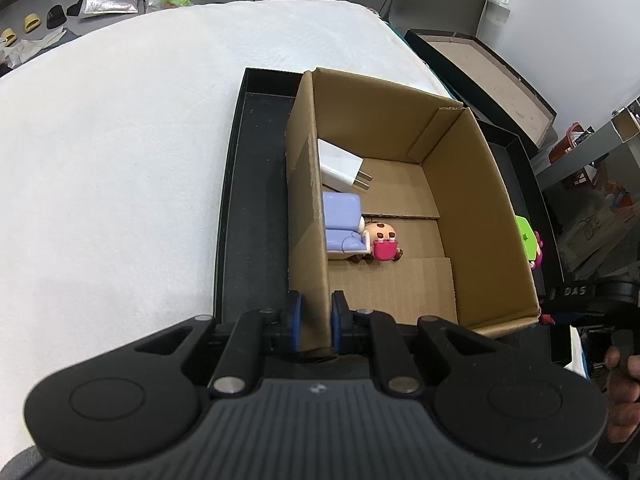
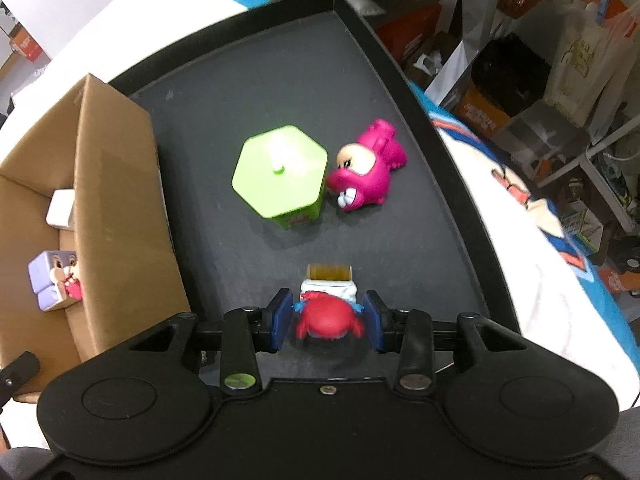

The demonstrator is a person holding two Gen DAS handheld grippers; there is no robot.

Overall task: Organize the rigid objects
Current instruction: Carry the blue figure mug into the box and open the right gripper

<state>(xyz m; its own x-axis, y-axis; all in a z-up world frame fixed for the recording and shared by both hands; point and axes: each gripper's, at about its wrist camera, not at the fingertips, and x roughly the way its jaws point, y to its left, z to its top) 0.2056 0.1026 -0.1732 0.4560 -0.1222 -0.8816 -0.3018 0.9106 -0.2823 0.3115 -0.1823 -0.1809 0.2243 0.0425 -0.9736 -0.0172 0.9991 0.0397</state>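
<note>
Three items sit in our cardboard box (image 1: 400, 200); our left gripper (image 1: 316, 320) pinches its wall, our right gripper (image 2: 327, 318) brackets the red crab toy (image 2: 328, 320), not yet clamped; green canister (image 2: 280, 172) and pink monster (image 2: 366, 172) remain.

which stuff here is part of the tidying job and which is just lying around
Part of the job:
- cardboard box, gripped on its wall by the left hand-held gripper
- red crab toy, between the fingers of the right hand-held gripper
- green hexagonal container
- pink monster toy
- black tray

Lying about:
- slippers
- silver bag
</note>
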